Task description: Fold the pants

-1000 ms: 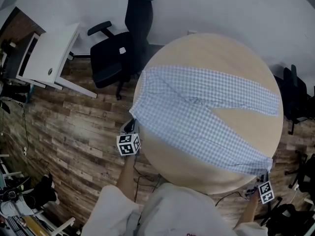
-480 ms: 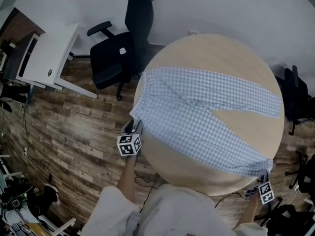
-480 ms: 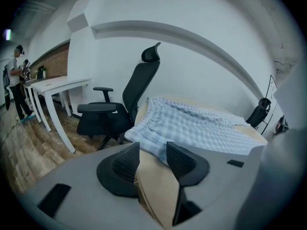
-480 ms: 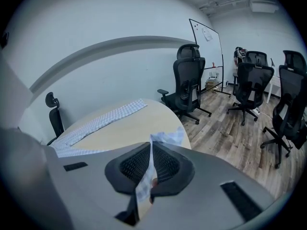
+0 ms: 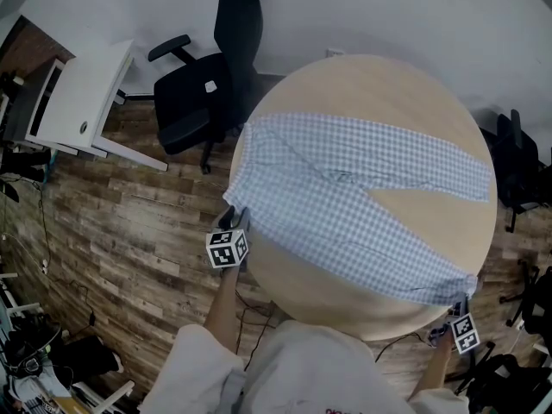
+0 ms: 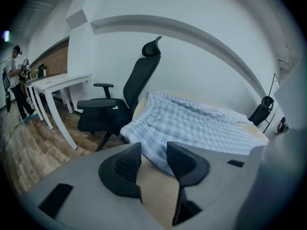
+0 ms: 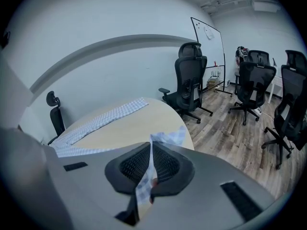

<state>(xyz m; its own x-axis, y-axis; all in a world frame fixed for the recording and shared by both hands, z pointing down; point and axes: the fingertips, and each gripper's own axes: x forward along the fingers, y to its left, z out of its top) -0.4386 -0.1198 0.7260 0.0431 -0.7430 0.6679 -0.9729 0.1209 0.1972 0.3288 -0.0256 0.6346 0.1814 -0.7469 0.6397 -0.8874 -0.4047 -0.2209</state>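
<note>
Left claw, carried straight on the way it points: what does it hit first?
Probably the checked pants at the table edge, right ahead of the left claw, whose jaws have just opened and hold nothing.

A round pale-wood worktop (image 5: 371,84) stands on a dark wood-plank floor (image 5: 129,222) by a plain white wall (image 5: 388,7), a black office chair (image 5: 190,102) and white desk (image 5: 86,93) beside it, more black chairs (image 7: 192,78) near a whiteboard (image 7: 208,44).

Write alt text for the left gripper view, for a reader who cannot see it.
The left gripper, its jaws just opened and gripping nothing, points at the near edge of blue checked pants spread on a round table. A black office chair and a white desk stand behind, to the left.
</note>
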